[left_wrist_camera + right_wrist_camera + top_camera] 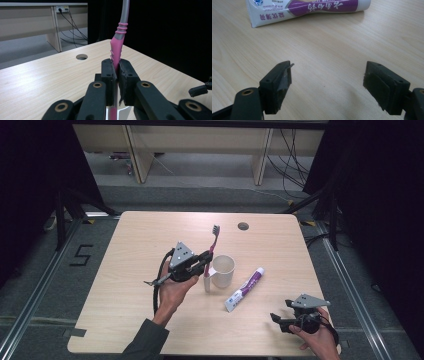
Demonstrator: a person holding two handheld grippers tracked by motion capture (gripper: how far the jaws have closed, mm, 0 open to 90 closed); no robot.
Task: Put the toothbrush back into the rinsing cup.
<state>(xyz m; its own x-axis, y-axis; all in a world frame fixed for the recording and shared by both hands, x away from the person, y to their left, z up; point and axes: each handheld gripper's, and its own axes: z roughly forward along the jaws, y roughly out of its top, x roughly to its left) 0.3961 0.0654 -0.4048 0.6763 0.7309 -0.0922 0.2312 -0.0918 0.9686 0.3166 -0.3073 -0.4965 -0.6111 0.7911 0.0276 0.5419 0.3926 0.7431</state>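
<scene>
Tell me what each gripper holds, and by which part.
The left gripper clamps a pink-and-grey plastic toothbrush upright by the pink grip of its handle, bristles up. The right gripper is open, holding nothing.

Toothbrush (117, 47) head beyond top edge

A: How's the toothbrush (210, 251) sitting?
B: Pink handle, grey neck, upright with bristles on top, clamped at its handle, just left of the white cup (223, 270) on the desk.
</scene>
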